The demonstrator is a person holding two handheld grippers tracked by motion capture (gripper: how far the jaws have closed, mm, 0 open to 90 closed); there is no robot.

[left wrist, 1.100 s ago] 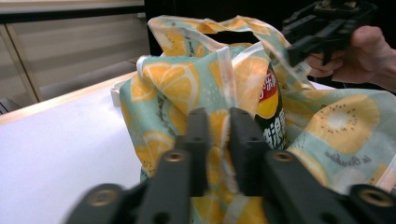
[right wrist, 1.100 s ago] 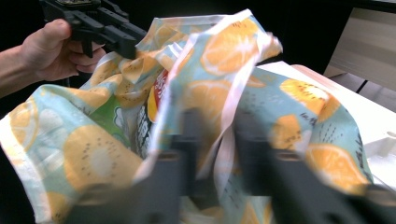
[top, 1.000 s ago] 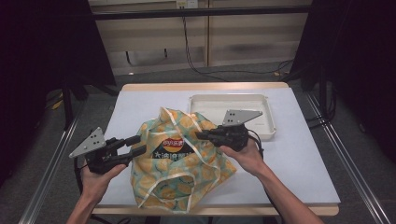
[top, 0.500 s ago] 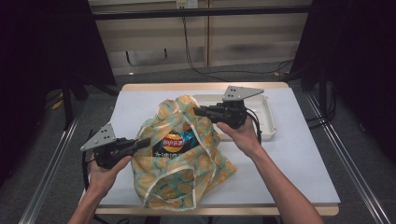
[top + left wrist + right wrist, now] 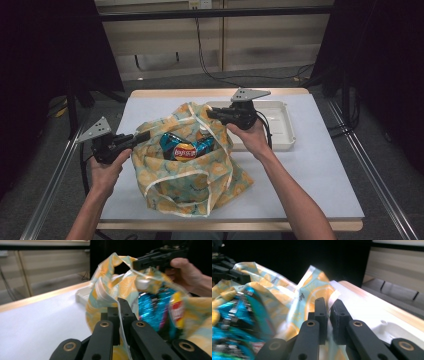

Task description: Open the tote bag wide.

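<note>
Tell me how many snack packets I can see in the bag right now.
1: a blue chip packet sits in the open mouth of the lemon-print bag, between the left gripper and right gripper. The fabric may hide others deeper inside.

Left gripper and right gripper (each hand-held) clamped, arms spread apart.

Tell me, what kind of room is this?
Probably a lab set up for recording. A person works at a white table with a hand-held gripper in each hand, cables trail across the floor, and dark curtains hang at both sides.
</note>
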